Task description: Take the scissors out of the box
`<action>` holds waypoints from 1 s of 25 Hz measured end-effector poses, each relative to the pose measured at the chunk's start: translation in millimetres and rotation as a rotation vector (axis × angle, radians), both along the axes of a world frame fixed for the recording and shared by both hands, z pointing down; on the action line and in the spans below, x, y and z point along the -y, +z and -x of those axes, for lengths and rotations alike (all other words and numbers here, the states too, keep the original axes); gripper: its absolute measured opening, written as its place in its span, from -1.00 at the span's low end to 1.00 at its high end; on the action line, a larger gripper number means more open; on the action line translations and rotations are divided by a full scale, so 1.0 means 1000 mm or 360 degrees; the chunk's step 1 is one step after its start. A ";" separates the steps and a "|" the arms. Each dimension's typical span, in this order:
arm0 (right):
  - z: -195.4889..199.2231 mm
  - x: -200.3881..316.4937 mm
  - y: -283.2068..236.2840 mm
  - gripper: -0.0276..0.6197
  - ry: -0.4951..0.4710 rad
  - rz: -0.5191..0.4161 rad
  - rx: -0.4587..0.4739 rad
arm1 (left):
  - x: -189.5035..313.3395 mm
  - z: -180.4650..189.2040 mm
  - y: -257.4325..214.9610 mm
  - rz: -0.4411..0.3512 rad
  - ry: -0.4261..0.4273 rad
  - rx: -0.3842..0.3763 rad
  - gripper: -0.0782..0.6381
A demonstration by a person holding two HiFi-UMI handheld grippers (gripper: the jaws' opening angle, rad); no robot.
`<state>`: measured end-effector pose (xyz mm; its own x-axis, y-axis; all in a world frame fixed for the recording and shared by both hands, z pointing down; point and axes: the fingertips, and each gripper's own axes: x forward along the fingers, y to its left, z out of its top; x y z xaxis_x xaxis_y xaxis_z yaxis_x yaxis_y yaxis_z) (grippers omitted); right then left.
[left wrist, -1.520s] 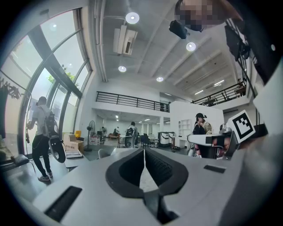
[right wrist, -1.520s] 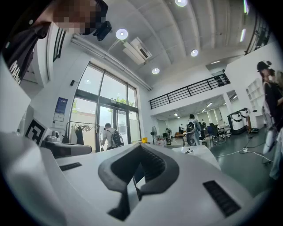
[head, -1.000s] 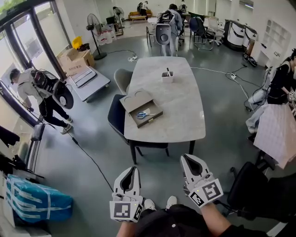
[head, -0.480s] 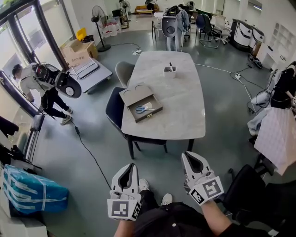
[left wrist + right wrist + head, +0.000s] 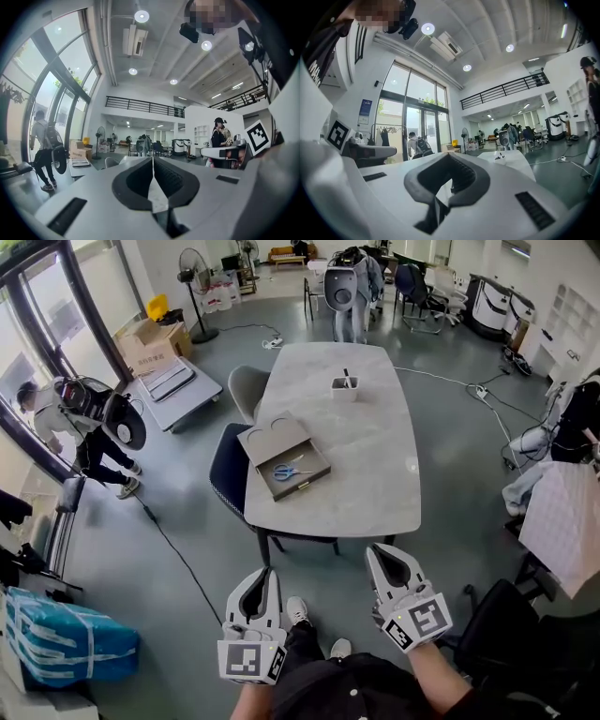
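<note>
The scissors (image 5: 291, 472), blue-handled, lie inside an open flat brown box (image 5: 265, 442) near the left edge of a pale marble table (image 5: 366, 465). Both grippers hover over the floor well short of the table's near edge, far from the box. My left gripper (image 5: 267, 571) is shut with nothing in it, and my right gripper (image 5: 376, 550) is shut and empty too. In the left gripper view the left gripper (image 5: 152, 158) points level into the room. In the right gripper view the right gripper (image 5: 449, 155) points towards the table (image 5: 506, 160).
A small white holder (image 5: 344, 388) with pens stands at the table's far end. A dark blue chair (image 5: 226, 476) is tucked in beside the box, with a grey chair (image 5: 247, 390) behind it. A cable (image 5: 178, 554) crosses the floor. A black chair (image 5: 497, 620) stands at the right. A person (image 5: 75, 423) bends at the left.
The table has come slightly nearer in the head view. Both grippers stay shut and low in front of me. The person at the left has shifted along the window.
</note>
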<state>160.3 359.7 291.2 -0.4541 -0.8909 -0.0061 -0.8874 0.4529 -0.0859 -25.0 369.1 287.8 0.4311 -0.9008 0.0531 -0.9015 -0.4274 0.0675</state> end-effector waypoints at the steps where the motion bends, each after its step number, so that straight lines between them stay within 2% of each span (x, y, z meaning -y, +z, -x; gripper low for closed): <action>1: 0.000 0.008 0.000 -0.93 0.0000 0.0001 0.0000 | 0.008 0.000 0.000 -0.0001 0.0004 0.0001 -0.73; 11: 0.012 0.088 -0.007 -0.93 0.0006 0.0006 -0.0041 | 0.090 0.012 -0.003 0.0012 0.0012 -0.0032 -0.73; 25: 0.043 0.177 -0.010 -0.93 0.0107 0.0010 -0.0081 | 0.189 0.042 -0.008 0.0008 0.0096 -0.0066 -0.73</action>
<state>117.3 182.5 281.4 -0.3926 -0.9195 0.0212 -0.9192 0.3915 -0.0427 -67.0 179.8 279.9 0.4866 -0.8728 0.0384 -0.8705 -0.4806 0.1064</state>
